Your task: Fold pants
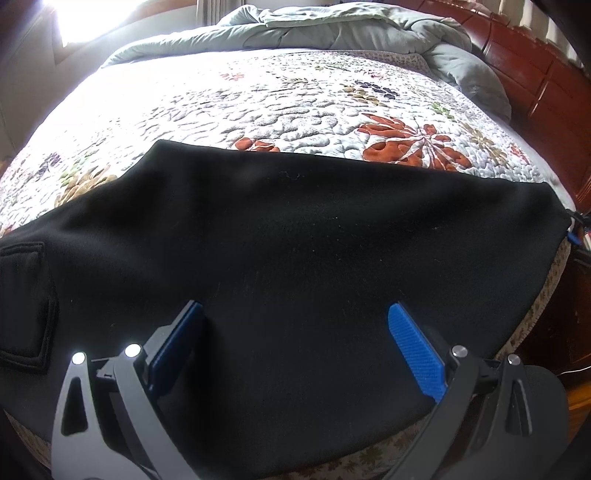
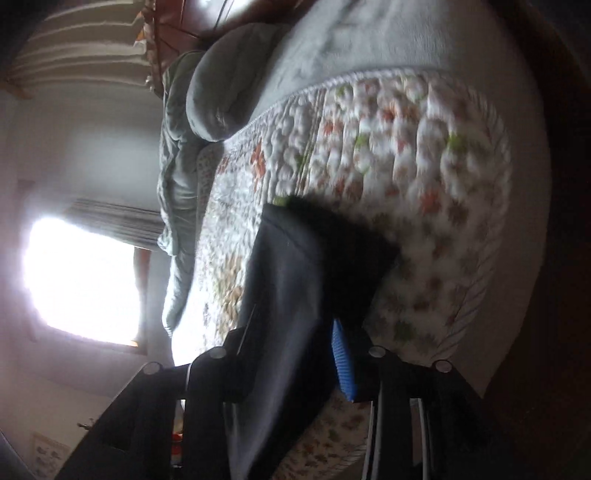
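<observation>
Black pants point(image 1: 295, 240) lie spread flat across the near edge of a flowered quilt point(image 1: 258, 103), a sewn pocket point(image 1: 22, 306) at their left end. My left gripper point(image 1: 295, 308) hovers just above the cloth, open wide, its blue pads point(image 1: 413, 350) holding nothing. At the pants' far right corner a bit of my right gripper point(image 1: 574, 230) shows. The right wrist view is rolled on its side and blurred. There a fold of the pants point(image 2: 288, 277) runs between the fingers of my right gripper point(image 2: 291, 332), which stand apart; the blue pad point(image 2: 341, 365) lies bare beside the cloth.
A crumpled grey duvet point(image 1: 332, 29) is heaped along the far side of the bed, against a dark red wooden headboard point(image 1: 535, 74). A bright window point(image 2: 81, 280) with a curtain lies beyond the bed. The quilt's edge point(image 2: 480, 258) drops off near my right gripper.
</observation>
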Tool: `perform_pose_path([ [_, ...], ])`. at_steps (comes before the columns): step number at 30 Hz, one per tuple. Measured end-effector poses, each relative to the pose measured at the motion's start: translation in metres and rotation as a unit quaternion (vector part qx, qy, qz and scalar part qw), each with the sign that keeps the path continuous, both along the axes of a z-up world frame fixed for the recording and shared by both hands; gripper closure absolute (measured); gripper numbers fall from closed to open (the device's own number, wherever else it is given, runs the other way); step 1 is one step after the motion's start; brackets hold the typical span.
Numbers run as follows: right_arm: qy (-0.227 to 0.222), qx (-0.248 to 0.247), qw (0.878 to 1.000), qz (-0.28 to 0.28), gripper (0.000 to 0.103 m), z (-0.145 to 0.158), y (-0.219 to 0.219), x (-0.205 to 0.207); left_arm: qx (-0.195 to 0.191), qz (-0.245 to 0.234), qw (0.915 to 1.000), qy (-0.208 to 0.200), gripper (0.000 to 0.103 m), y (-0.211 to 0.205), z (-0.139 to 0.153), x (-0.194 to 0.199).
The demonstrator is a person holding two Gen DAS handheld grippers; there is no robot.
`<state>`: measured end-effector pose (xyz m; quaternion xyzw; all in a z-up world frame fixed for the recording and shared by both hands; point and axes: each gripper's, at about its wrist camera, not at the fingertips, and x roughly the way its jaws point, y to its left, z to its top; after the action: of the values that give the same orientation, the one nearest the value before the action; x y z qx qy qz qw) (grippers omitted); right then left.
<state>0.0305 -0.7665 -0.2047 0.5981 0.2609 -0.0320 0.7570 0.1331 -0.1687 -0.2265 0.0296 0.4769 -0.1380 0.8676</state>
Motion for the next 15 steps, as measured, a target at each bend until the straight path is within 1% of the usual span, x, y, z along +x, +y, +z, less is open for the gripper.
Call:
perform_pose_path([
  [1, 0.012, -0.002, 1.0, 0.003, 0.065, -0.002, 0.006, 0.001, -0.003, 0.001, 1.0, 0.0, 0.004, 0.001, 0.001, -0.001],
  [3, 0.005, 0.009, 1.0, 0.024, 0.064, -0.009, 0.023, 0.005, -0.009, 0.002, 1.0, 0.0, 0.004, 0.004, 0.001, -0.002],
  [4, 0.003, 0.01, 0.999, 0.032, 0.065, -0.011, 0.029, 0.008, -0.011, 0.003, 0.9999, -0.001, 0.004, 0.005, 0.001, -0.003],
  [5, 0.004, 0.001, 0.999, 0.041, 0.07, -0.012, 0.036, 0.011, -0.011, 0.003, 0.9999, -0.002, 0.004, 0.005, 0.0, -0.003],
  [6, 0.01, -0.01, 0.999, 0.041, 0.094, -0.012, 0.038, 0.011, -0.005, 0.001, 1.0, -0.002, 0.004, 0.004, -0.001, -0.004],
  [7, 0.014, -0.014, 0.999, 0.034, 0.098, -0.012, 0.038, 0.009, 0.002, -0.002, 1.0, -0.003, 0.004, 0.002, -0.002, -0.004],
  [9, 0.016, -0.011, 0.999, 0.027, 0.098, -0.014, 0.037, 0.004, 0.005, -0.003, 1.0, -0.005, 0.004, 0.001, -0.001, -0.005],
  [12, 0.017, -0.01, 1.0, 0.023, 0.098, -0.018, 0.037, -0.002, -0.002, -0.001, 1.0, -0.003, 0.004, 0.003, -0.001, -0.004],
  [15, 0.014, -0.016, 0.999, 0.035, 0.098, -0.019, 0.036, 0.001, 0.002, -0.003, 1.0, -0.005, 0.004, 0.002, -0.001, -0.004],
])
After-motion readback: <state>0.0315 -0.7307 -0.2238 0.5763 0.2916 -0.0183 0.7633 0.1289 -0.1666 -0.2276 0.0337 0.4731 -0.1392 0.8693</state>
